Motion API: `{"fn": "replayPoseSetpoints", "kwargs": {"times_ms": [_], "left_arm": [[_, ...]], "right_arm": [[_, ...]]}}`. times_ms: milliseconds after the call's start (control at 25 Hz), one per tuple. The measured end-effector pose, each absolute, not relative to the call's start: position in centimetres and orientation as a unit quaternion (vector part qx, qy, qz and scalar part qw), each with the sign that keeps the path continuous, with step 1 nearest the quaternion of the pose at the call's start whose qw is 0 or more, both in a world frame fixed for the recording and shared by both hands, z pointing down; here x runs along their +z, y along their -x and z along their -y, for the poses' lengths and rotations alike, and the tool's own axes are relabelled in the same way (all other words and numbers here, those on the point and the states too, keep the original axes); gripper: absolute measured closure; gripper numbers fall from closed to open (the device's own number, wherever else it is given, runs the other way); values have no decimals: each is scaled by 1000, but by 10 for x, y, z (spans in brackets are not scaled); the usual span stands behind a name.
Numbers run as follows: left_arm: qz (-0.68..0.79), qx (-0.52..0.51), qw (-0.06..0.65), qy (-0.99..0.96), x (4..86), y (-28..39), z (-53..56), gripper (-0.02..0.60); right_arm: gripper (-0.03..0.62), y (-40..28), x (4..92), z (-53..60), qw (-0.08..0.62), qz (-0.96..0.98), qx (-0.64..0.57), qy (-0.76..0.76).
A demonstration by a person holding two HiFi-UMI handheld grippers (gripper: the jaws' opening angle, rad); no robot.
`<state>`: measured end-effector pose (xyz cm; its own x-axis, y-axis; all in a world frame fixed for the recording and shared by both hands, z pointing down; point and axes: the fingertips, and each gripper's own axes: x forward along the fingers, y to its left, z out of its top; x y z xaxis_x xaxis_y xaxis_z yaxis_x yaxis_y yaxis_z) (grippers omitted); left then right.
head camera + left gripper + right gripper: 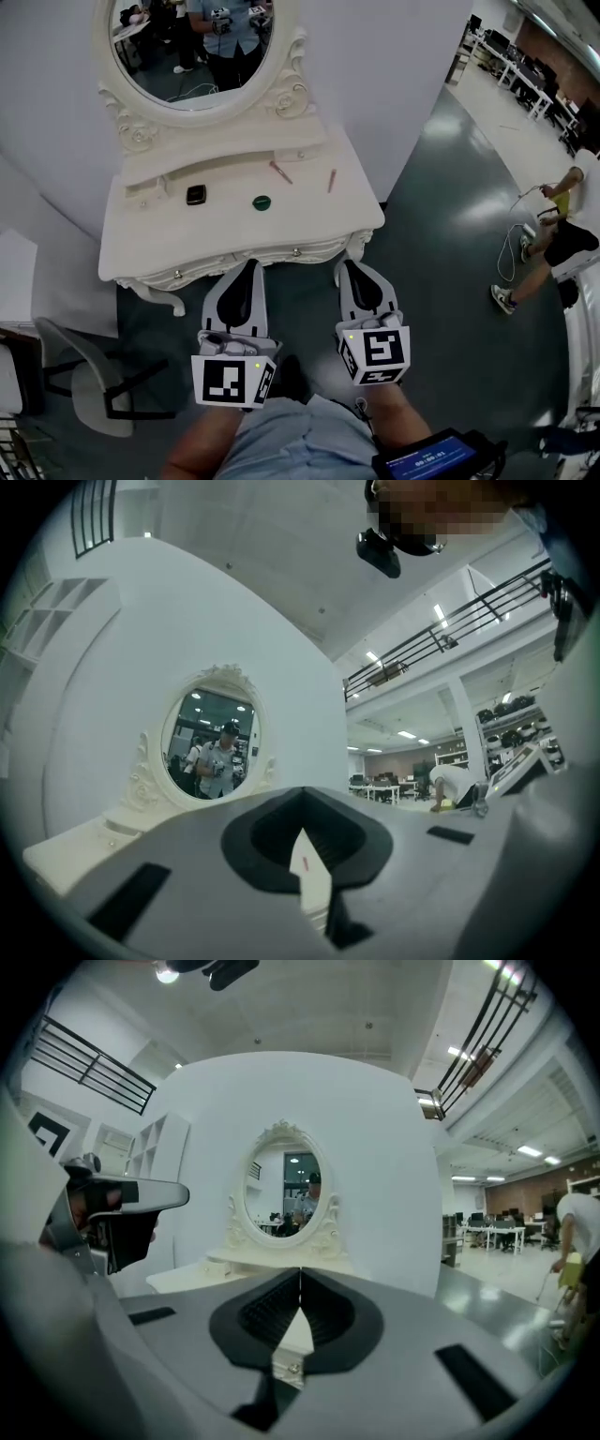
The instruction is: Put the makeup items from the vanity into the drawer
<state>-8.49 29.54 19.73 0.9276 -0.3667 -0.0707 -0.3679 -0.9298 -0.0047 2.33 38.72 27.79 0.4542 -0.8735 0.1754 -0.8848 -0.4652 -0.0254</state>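
Zero items look to be in the drawer (pixel 267 255) yet, and it looks closed. Your left tongs (pixel 251 267) and right tongs (pixel 350 266) are both pressed together, pinching nothing, just short of the table (pixel 159 239). On top sit the black compact (pixel 195 195), green disc (pixel 262 202), left pencil (pixel 280 172) and right pencil (pixel 331 180), so all four are left to move.

Head downward, others level — shared vanity (pixel 169 236)
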Motion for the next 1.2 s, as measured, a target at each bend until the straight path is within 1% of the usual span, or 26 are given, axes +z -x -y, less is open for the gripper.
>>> {"fn": "replayPoseSetpoints", "kwargs": {"times_ms": [640, 1200], "left_arm": [[-150, 22, 3, 988, 217, -6, -231, 581], [-168, 1, 20, 986, 215, -126, -155, 581]], "right_arm": [[591, -112, 288, -328, 43, 477, 85, -874], [591, -238, 308, -245, 22, 486, 107, -867]]}}
